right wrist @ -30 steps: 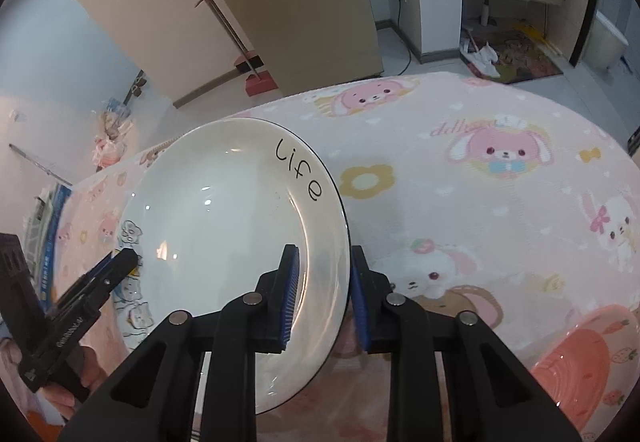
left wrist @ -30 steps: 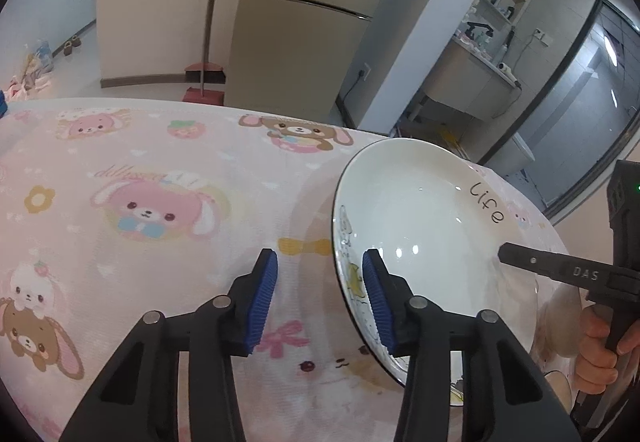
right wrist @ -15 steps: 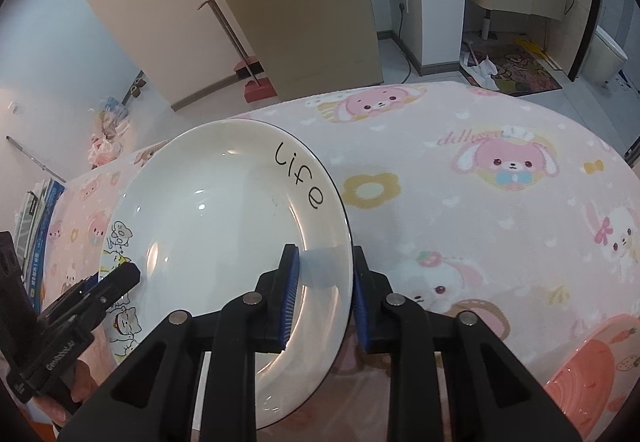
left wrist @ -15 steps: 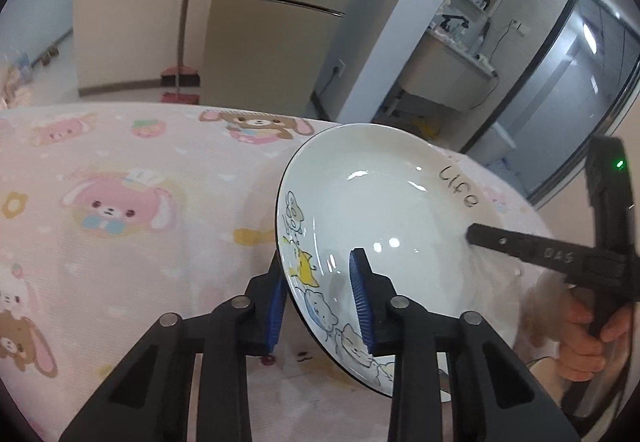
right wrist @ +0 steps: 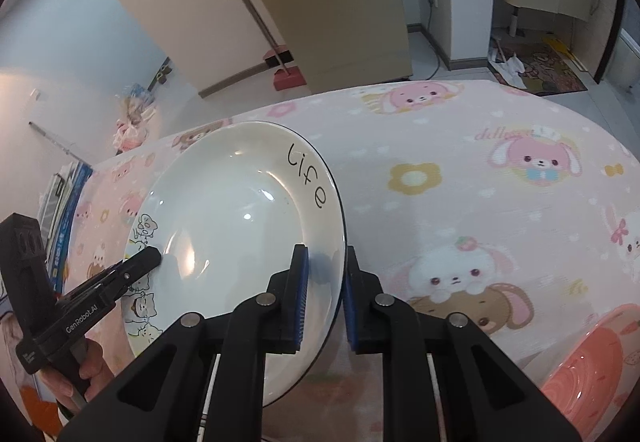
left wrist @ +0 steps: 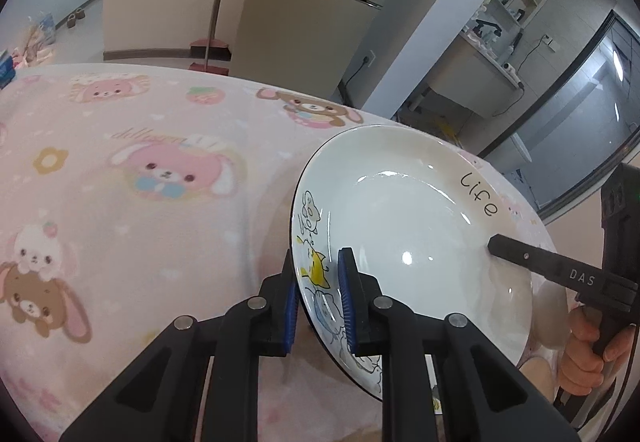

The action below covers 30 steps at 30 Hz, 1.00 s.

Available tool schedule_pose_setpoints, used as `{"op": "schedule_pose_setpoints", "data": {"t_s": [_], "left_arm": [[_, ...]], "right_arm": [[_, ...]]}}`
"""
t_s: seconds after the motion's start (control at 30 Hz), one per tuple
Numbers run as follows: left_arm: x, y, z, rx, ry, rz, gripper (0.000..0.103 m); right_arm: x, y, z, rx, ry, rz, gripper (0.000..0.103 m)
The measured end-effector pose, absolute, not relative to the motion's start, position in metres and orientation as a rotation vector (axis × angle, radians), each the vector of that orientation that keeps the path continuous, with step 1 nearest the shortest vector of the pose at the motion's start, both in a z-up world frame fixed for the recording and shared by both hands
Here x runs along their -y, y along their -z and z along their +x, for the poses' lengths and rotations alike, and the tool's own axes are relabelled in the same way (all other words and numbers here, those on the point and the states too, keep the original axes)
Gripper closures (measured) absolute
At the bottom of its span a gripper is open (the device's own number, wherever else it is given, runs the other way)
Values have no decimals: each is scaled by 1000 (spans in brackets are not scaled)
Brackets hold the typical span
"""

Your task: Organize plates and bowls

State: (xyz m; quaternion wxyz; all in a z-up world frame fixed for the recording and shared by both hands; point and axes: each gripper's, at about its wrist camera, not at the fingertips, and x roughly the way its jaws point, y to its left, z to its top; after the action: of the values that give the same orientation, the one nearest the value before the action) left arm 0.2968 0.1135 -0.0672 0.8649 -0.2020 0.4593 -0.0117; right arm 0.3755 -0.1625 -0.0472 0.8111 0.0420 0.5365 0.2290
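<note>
A white plate (left wrist: 404,226) with cartoon animals and the word "life" on its rim is held above the pink tablecloth. My left gripper (left wrist: 318,298) is shut on its cartoon-printed edge. My right gripper (right wrist: 324,294) is shut on the opposite edge, near the "life" lettering; the plate also shows in the right wrist view (right wrist: 236,226). Each gripper appears in the other's view: the right one (left wrist: 560,274) and the left one (right wrist: 100,282). The plate is tilted.
The table carries a pink cloth (left wrist: 132,178) with bunny and bear prints. An orange-pink plate (right wrist: 592,374) lies at the lower right of the right wrist view. A broom and dustpan (right wrist: 280,70) stand by the cabinets behind the table.
My left gripper moved onto the plate's cartoon edge and closed on it. My right gripper kept its hold on the other edge. The plate has lifted and tilted slightly.
</note>
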Motion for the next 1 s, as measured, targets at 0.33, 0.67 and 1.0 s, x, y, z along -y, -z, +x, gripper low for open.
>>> {"op": "schedule_pose_setpoints", "data": {"t_s": [0.33, 0.67, 1.0], "left_arm": [[-141, 60, 247, -980, -33, -412, 83], [-124, 67, 248, -940, -76, -341, 76], [-124, 60, 247, -935, -72, -362, 77]], "right_arm": [[129, 62, 358, -1230, -649, 55, 86], [132, 65, 357, -1208, -655, 105, 87], [131, 57, 357, -1205, -611, 111, 88]]}}
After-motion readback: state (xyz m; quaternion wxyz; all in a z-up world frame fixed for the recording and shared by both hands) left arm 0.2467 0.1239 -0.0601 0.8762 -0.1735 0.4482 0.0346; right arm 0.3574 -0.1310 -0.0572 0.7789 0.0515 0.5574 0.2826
